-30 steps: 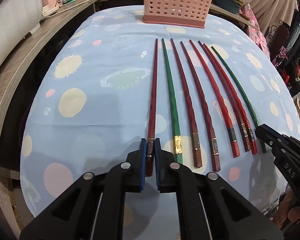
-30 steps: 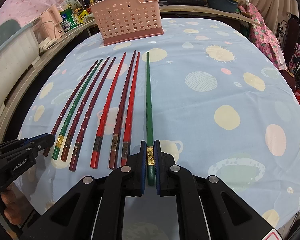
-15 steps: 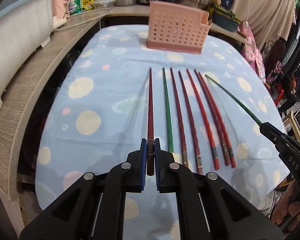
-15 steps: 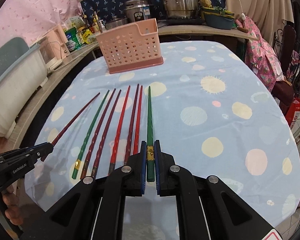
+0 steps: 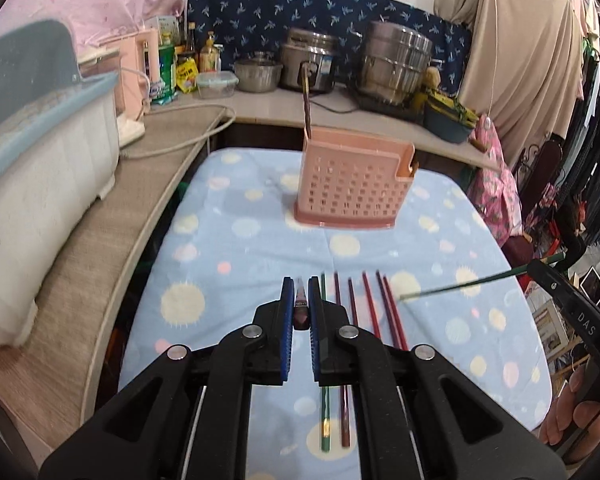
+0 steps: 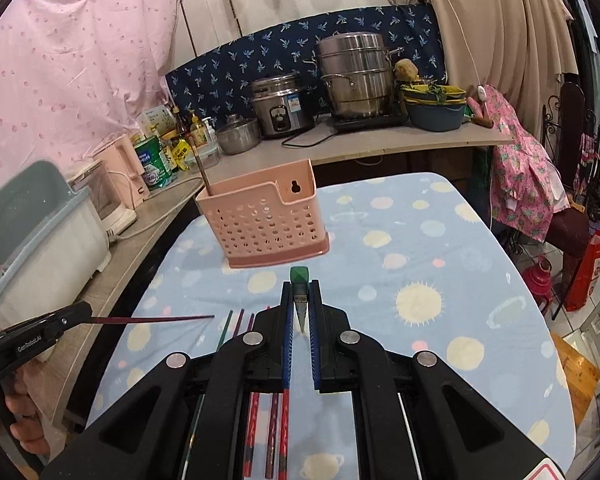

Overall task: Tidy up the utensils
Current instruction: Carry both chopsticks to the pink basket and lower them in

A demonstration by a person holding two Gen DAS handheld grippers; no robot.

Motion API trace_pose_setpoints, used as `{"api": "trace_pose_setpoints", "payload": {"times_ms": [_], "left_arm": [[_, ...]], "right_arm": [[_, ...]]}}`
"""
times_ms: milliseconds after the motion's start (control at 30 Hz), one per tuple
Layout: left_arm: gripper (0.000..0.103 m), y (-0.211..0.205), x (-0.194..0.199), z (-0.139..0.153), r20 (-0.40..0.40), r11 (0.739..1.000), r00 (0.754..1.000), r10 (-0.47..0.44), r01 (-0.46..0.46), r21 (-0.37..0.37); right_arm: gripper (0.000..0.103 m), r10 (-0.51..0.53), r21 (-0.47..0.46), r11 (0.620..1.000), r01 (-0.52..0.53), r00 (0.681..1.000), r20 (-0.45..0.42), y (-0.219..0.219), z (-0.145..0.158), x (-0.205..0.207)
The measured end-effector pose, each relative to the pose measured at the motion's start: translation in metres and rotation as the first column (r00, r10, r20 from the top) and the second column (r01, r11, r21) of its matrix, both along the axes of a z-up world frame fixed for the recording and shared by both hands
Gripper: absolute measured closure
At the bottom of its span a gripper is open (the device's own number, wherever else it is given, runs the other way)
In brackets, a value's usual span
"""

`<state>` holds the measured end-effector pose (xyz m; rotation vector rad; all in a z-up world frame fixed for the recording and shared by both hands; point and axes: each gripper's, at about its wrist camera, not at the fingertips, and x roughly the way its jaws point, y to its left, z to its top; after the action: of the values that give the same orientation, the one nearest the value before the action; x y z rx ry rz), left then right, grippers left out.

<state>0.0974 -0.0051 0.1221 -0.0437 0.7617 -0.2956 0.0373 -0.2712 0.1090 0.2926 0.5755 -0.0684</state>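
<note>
My left gripper [image 5: 299,304] is shut on a dark red chopstick [image 5: 301,307], held above the table; in the right wrist view the chopstick [image 6: 152,320] sticks out rightward from that gripper [image 6: 36,330]. My right gripper [image 6: 300,304] is shut on a green chopstick [image 6: 300,280]; in the left wrist view it [image 5: 476,282] points left from that gripper [image 5: 556,280]. Several red and green chopsticks [image 5: 364,304] lie on the blue spotted tablecloth [image 5: 236,256]. The pink perforated holder [image 5: 352,184] stands at the table's far end with one chopstick [image 5: 306,108] upright in it.
A counter [image 5: 260,104] behind the table carries pots, a rice cooker, bottles and a pink kettle. A white and blue bin [image 5: 32,152] sits on the left counter. Clothes hang at the right beyond the table edge.
Both grippers have lifted their chopsticks off the table and tilted up, so the views now look toward the holder and counter. The other chopsticks stay on the cloth.
</note>
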Motion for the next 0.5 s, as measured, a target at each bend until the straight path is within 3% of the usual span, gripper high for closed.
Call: {"api": "trace_pose_setpoints", "payload": {"times_ms": [333,500], "left_arm": [[0.096,-0.009,0.06,0.048,0.07,0.998,0.997,0.013,-0.009,-0.054],[0.096,-0.014,0.083,0.088,0.131,0.995,0.991,0.008,0.006,-0.103]], "right_arm": [[0.096,-0.02,0.022,1.0,0.018,0.996,0.082,-0.018,0.038,0.043],[0.096,-0.026,0.075,0.997,0.015,0.988,0.155,-0.033,0.07,0.068]]}}
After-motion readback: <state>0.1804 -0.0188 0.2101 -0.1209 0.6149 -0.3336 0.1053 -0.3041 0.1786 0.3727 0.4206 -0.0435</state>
